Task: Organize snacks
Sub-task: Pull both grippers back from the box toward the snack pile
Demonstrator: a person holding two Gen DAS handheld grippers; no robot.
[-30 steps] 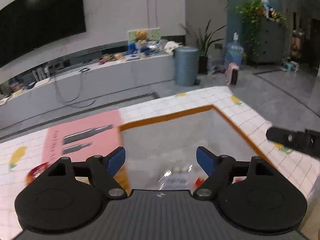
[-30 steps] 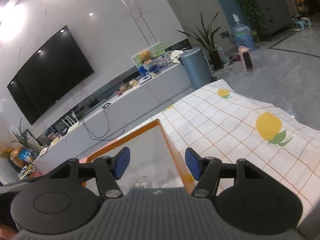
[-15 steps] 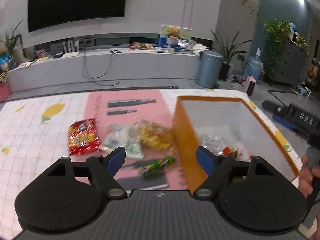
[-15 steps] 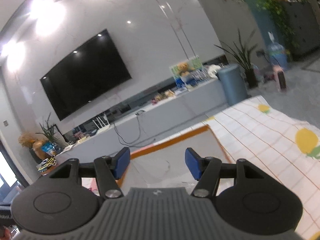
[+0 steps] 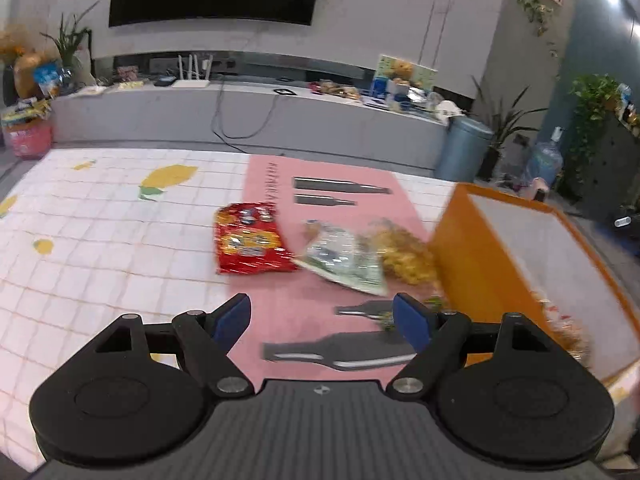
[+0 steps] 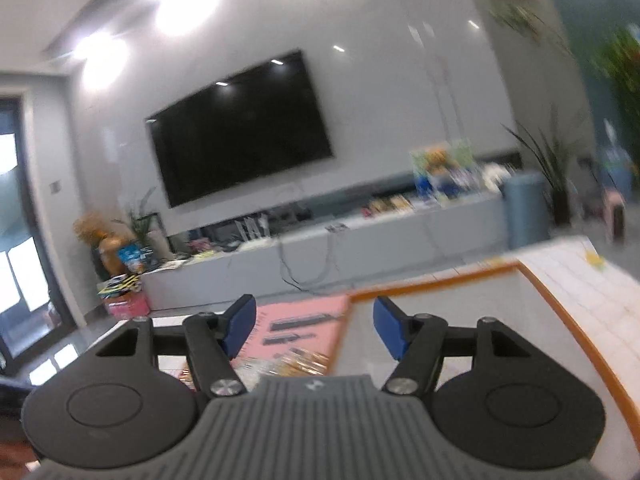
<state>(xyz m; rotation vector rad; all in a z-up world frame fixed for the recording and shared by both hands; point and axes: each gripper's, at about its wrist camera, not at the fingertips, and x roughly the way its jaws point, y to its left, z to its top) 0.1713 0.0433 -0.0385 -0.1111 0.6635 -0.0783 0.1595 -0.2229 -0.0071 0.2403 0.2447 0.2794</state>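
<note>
Left gripper (image 5: pixel 322 316) low in the frame over the pink mat (image 5: pixel 320 200), blue pads spread wide, nothing between them but mat. Red bag (image 5: pixel 250 240) flat on the mat at frame centre, long axis running from lower frame to upper, top edge toward the TV wall, leaning slightly left. Clear bag (image 5: pixel 344 258) just right of it, touching or overlapping its lower right corner, long axis slanted from upper left to lower right. Yellow bag (image 5: pixel 408 256) right of the clear one, crumpled, between it and the box; long axis unclear through blur. Small green packet (image 5: pixel 434 304) just beside the right pad, mostly hidden and blurred. Orange box (image 5: pixel 460 248) at right of frame, open top, pale inside, some wrapped snacks (image 5: pixel 568 328) blurred in its near corner. Checked cloth (image 5: pixel 100 240) with lemon prints under everything, filling the left of the frame.

Right gripper (image 6: pixel 310 326) at lower centre of its own view, aimed near level toward the TV (image 6: pixel 240 128), pads apart and empty, having just opened a little wider. Box rim (image 6: pixel 432 282) behind the right pad, mat and blurred yellow bag (image 6: pixel 304 360) behind the left pad and between the two.
</note>
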